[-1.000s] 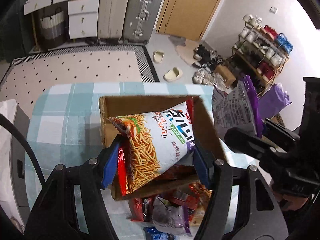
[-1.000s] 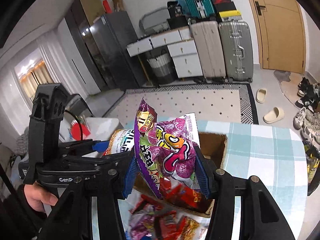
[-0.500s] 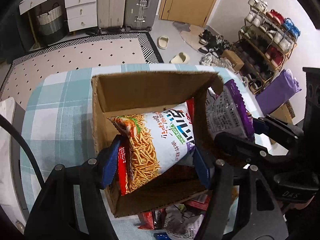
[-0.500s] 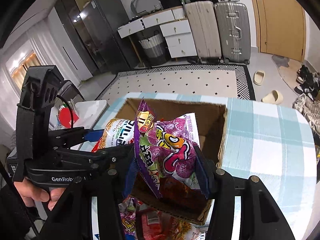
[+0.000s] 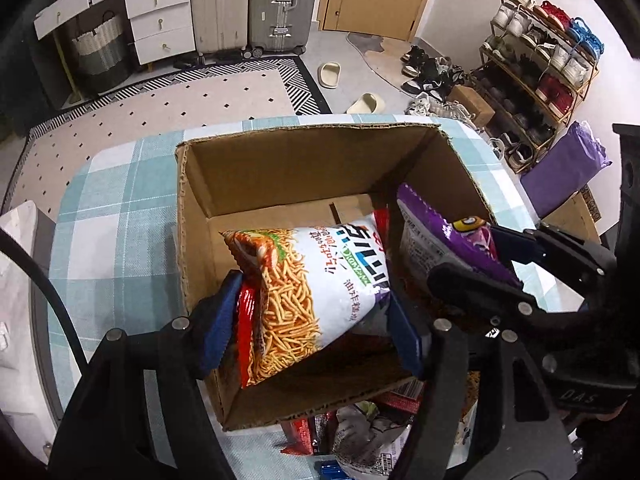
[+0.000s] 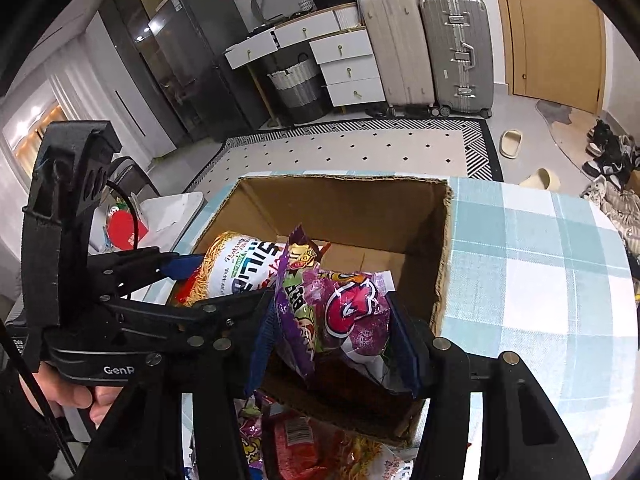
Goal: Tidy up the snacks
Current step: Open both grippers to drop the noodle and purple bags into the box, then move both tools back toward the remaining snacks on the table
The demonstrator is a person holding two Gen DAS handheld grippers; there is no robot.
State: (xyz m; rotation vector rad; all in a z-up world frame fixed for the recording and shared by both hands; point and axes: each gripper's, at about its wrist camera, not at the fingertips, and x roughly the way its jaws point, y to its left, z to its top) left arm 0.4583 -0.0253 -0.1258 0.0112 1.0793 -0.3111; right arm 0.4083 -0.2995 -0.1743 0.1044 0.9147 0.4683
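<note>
1. Left hand-held gripper (image 5: 312,320): jaws are opening around the noodle-snack bag (image 5: 316,280). The blue pads still flank the bag's lower part on both sides; whether they still press on it is not clear from the left wrist view.
2. Right hand-held gripper (image 6: 336,344): jaws pinch the purple snack bag (image 6: 340,312) at its lower part, with the pads pressed on both faces.
3. Position of the held items: both bags hang inside the open top of the cardboard box (image 5: 280,168), the noodle-snack bag toward the box's left wall and the purple snack bag toward its right wall. The two bags stand just beside each other, close to touching.
4. Governing relation: the box floor lies straight ahead of and below each gripper. The long axis of each bag runs from the pads down into the box, slightly tilted. The back half of the box floor is bare, so judged room remains for both bags.
5. Nearer hand: each gripper already carries its own bag; neither needs to reach across.
6. Appearance: the noodle-snack bag is puffed, white with an orange noodle print and dark lettering. The purple snack bag is glossy and crinkled, with a red cartoon motif.
7. Surroundings: the box stands on the tabletop (image 5: 116,208), covered in a pale blue checked cloth. Loose snack packets (image 6: 304,444) lie on it just in front of the box.
</note>
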